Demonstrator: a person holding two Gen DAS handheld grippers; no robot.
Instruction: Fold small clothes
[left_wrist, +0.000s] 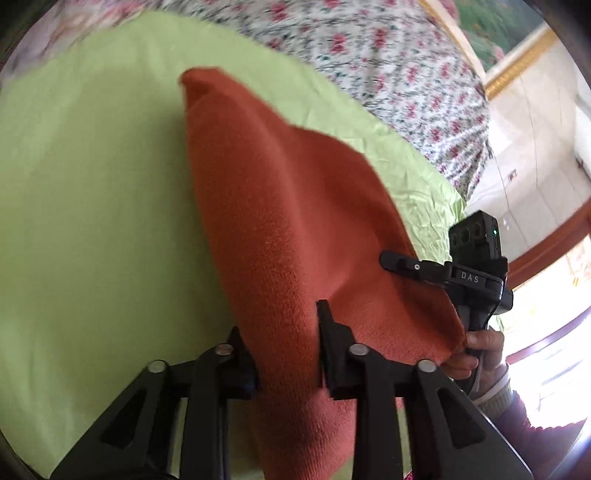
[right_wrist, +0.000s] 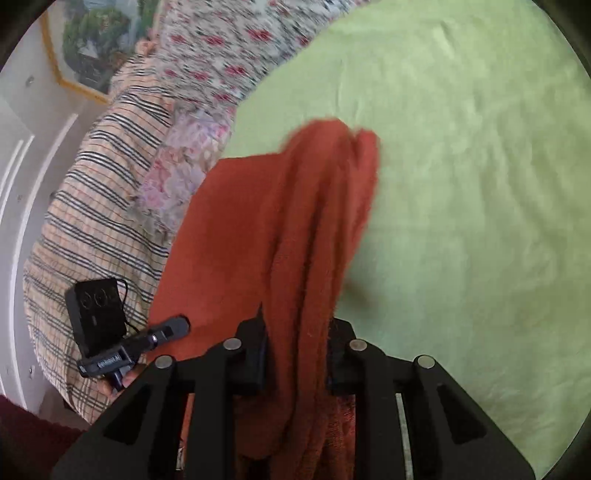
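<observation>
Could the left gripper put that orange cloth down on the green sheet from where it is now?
Probably yes: the left gripper is shut on the orange cloth, with bare green sheet right below and nothing in between.

Both wrist views close, angled down – sharing orange cloth (left_wrist: 295, 221) and green sheet (right_wrist: 461, 166)

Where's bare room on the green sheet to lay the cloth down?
Bare green sheet right of the orange cloth in the right view, and left of it in the left view. Crowded at the floral bedding and striped fabric.
</observation>
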